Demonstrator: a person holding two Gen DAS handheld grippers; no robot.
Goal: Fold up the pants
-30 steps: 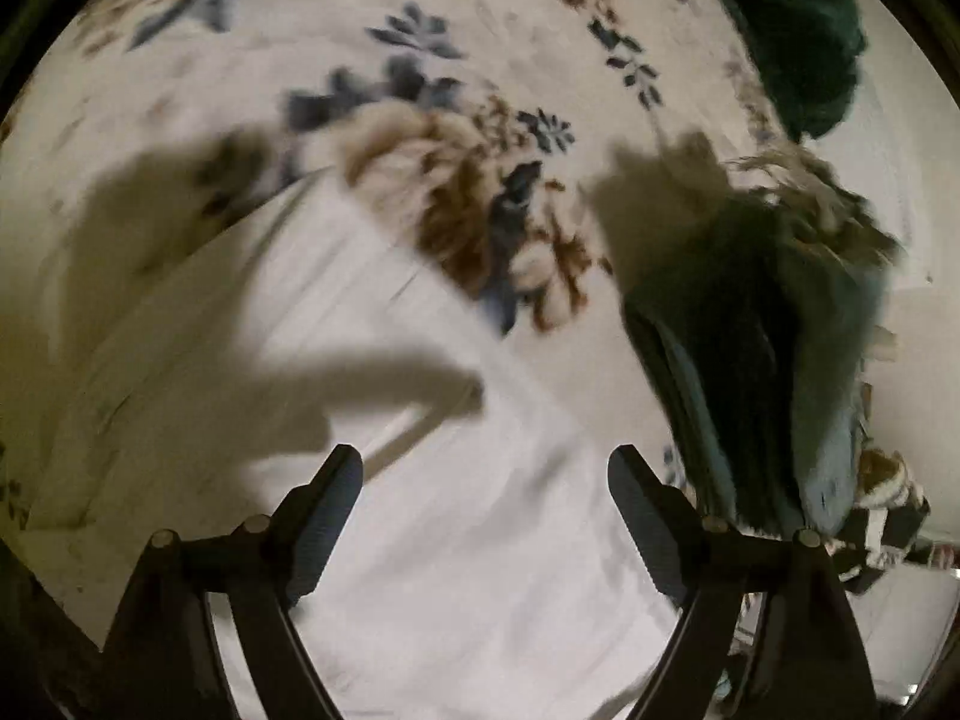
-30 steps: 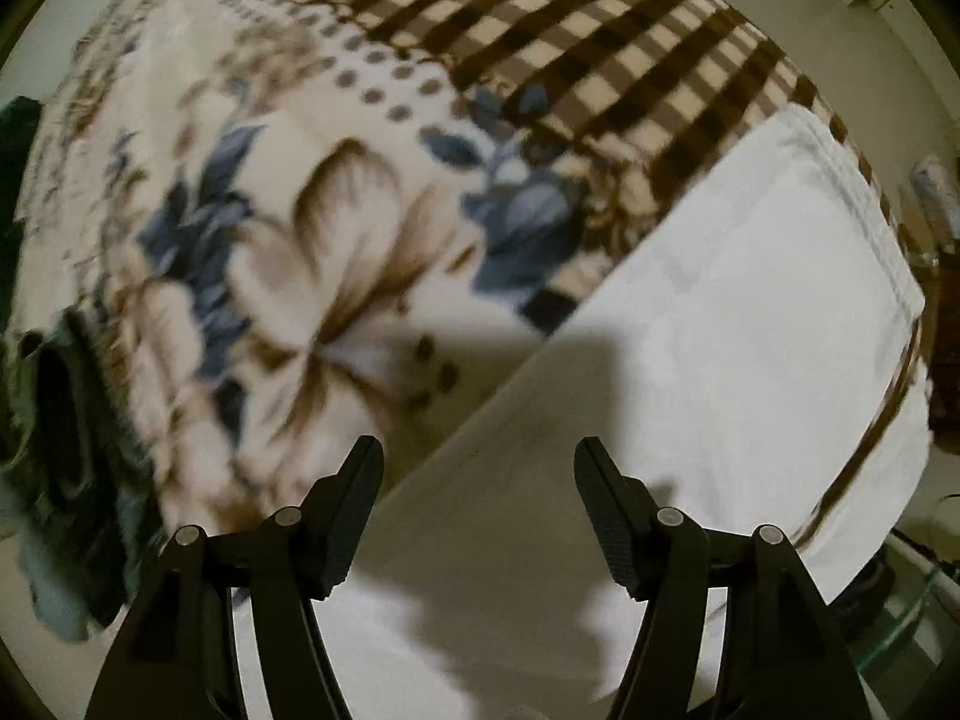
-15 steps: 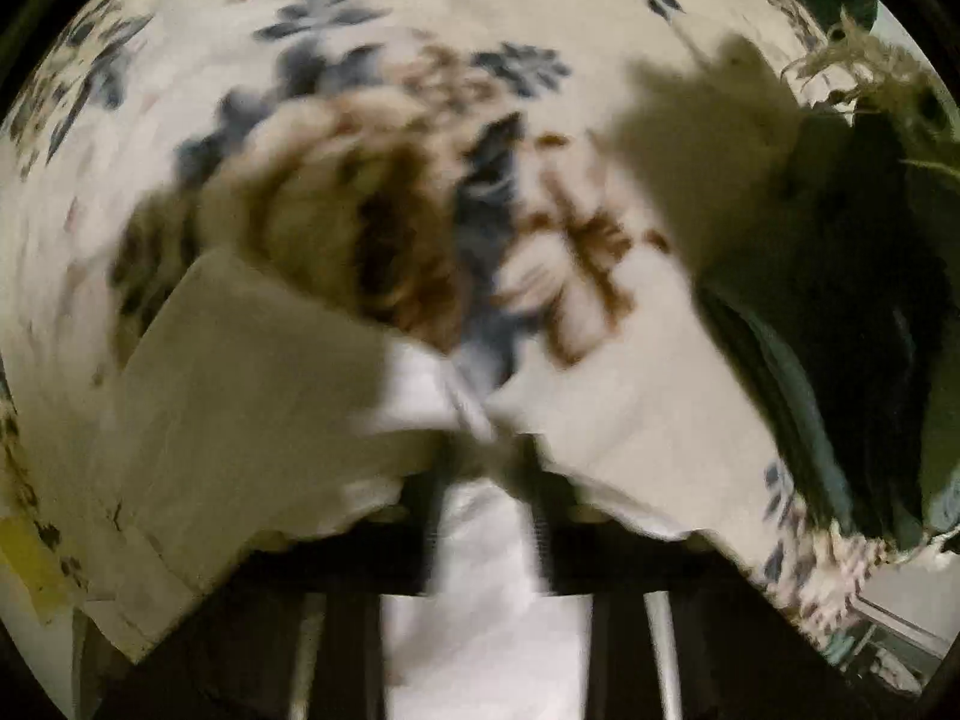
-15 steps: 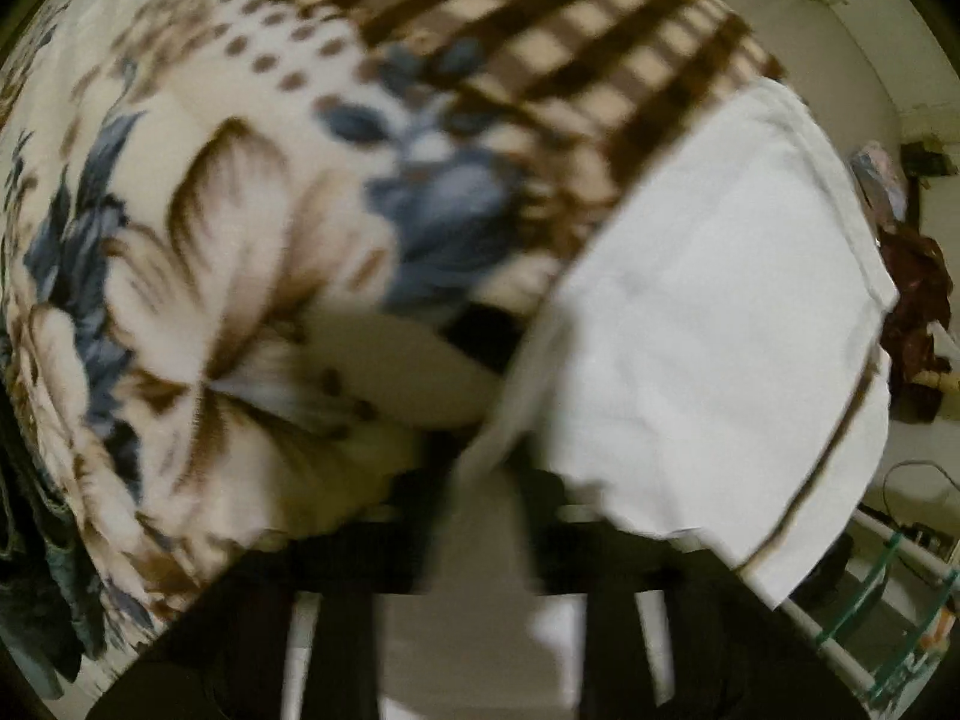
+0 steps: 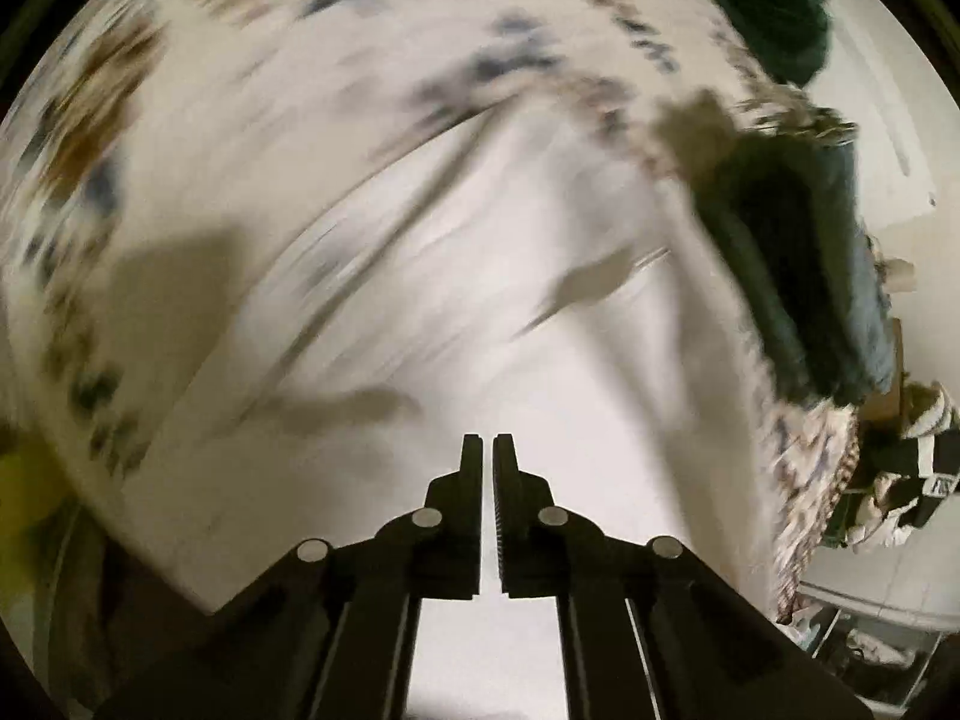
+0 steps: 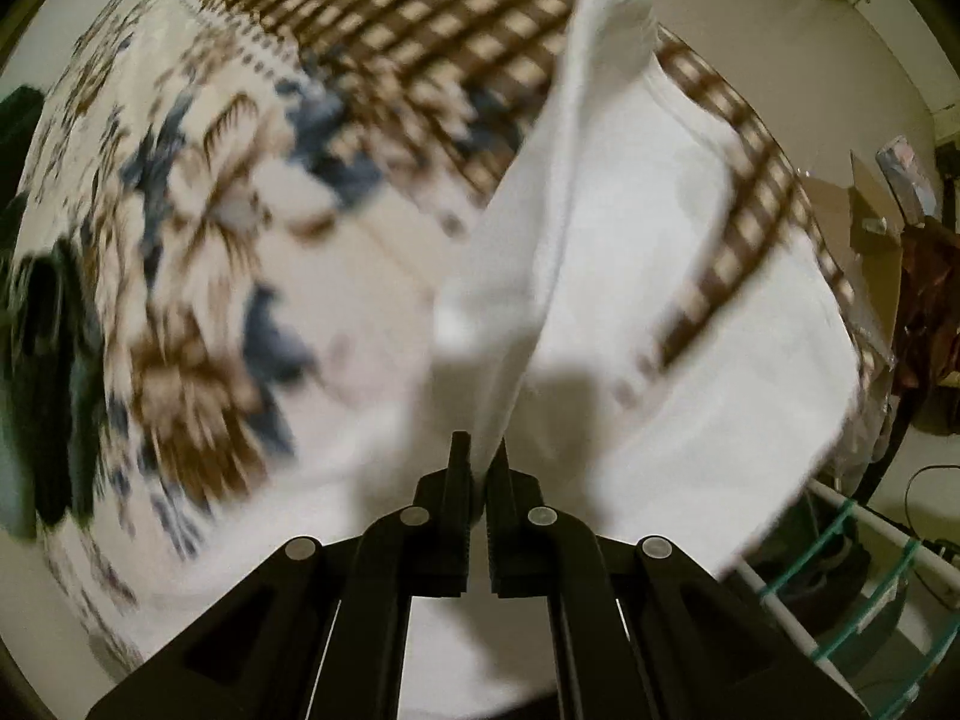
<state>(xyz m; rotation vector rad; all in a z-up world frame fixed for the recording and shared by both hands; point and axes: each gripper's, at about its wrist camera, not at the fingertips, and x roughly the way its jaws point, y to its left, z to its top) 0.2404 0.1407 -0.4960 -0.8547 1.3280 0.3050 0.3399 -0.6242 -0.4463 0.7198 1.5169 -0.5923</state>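
The white pants [image 6: 690, 312] are lying on a bed that is covered with a blanket [image 6: 198, 228] carrying blue and brown flowers and a brown checked border. In the right wrist view, the right gripper [image 6: 479, 450] is clenching a fold of the white cloth: the fabric is coming out from between the two black fingers [image 6: 459, 456] and is rising as a tall ridge toward the upper part of the picture, while the rest of the pants is spreading flat on the right side, near the edge of the bed. A white rack with green clips [image 6: 852, 546] is standing beside the bed at the lower right, and a dark green garment [image 6: 54, 312] is lying at the left edge.

In the left wrist view, the picture is strongly blurred. The left gripper [image 5: 487, 450] is showing its fingers [image 5: 472, 468] pressed almost together with only a thin slit between them; I cannot tell if cloth is caught in that slit. White fabric [image 5: 456, 276] is filling the area directly ahead of and under the fingers. On the right side a dark green folded garment [image 5: 798, 264] is resting on the blanket [image 5: 252, 60], and another dark green cloth [image 5: 774, 6] is lying at the top right.
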